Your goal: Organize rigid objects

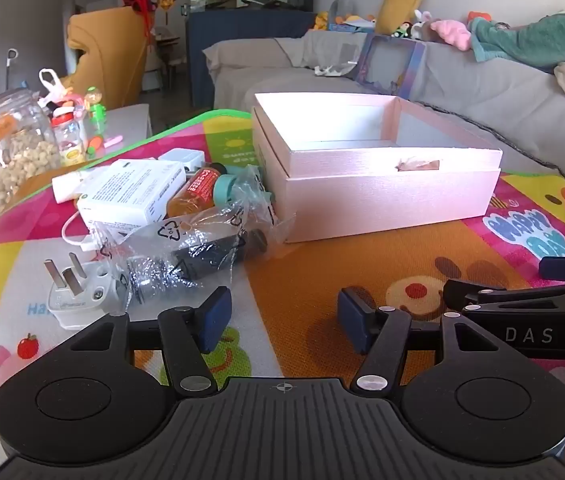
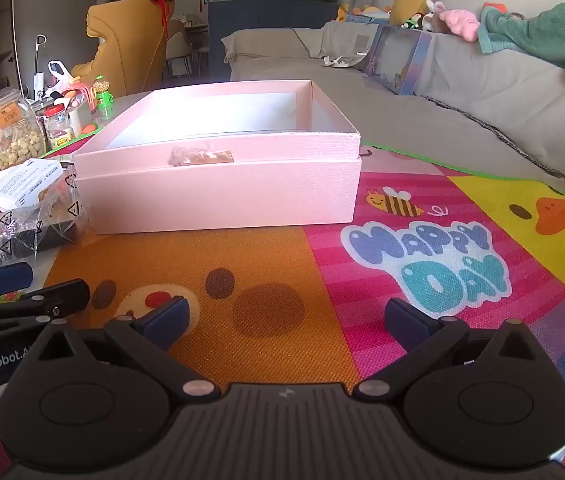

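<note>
A colourful cartoon play mat (image 2: pixel 266 264) holds an open pale pink cardboard box (image 2: pixel 218 196), apparently empty. Left of it lies an unsorted pile: white carton (image 1: pixel 130 196), bagged black item (image 1: pixel 202 248), white plug (image 1: pixel 78 296). Left gripper (image 1: pixel 282 320) and right gripper (image 2: pixel 286 320) hover spread, holding nothing. Sorting seems unstarted.

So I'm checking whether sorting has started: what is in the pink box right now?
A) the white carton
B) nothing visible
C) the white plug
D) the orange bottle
B: the pink box shows only bare interior, while the white plug, orange bottle and white carton lie on the mat beside it.
</note>
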Demonstrator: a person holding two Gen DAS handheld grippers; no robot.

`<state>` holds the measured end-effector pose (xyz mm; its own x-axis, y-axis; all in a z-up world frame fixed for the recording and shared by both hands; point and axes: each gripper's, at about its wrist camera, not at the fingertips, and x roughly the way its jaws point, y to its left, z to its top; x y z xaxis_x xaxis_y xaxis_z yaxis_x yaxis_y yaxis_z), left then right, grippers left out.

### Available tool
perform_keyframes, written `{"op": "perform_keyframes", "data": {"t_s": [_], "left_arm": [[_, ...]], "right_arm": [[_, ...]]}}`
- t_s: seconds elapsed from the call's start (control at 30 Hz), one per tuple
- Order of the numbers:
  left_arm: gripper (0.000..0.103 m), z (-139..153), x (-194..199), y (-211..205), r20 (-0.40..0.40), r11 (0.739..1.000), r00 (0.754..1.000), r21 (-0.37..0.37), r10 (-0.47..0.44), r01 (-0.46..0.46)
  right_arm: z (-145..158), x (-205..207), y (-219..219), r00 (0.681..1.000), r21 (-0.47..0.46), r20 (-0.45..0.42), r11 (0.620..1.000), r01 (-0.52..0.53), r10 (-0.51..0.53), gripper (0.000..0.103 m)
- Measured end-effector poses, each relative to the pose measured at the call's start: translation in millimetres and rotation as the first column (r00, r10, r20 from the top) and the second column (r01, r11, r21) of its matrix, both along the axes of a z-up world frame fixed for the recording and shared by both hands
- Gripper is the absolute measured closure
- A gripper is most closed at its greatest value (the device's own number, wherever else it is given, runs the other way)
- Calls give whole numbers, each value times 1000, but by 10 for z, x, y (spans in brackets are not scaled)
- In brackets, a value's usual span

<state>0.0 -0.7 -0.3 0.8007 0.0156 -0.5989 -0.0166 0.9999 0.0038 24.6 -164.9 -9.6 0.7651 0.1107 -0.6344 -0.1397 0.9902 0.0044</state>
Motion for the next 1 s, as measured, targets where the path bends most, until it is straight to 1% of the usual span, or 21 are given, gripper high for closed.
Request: {"op": "perform_keyframes", "data": {"t_s": [0.33, 1.0], "left_arm": [[38, 2, -2, 6, 1, 1000, 1000, -13, 0, 0], [38, 1, -1, 10, 1, 1000, 1000, -13, 0, 0]], "right_arm": [[-2, 3, 12, 1000, -2, -2, 1000, 0, 0, 0], [0, 2, -4, 1000, -2, -2, 1000, 0, 0, 0]]}}
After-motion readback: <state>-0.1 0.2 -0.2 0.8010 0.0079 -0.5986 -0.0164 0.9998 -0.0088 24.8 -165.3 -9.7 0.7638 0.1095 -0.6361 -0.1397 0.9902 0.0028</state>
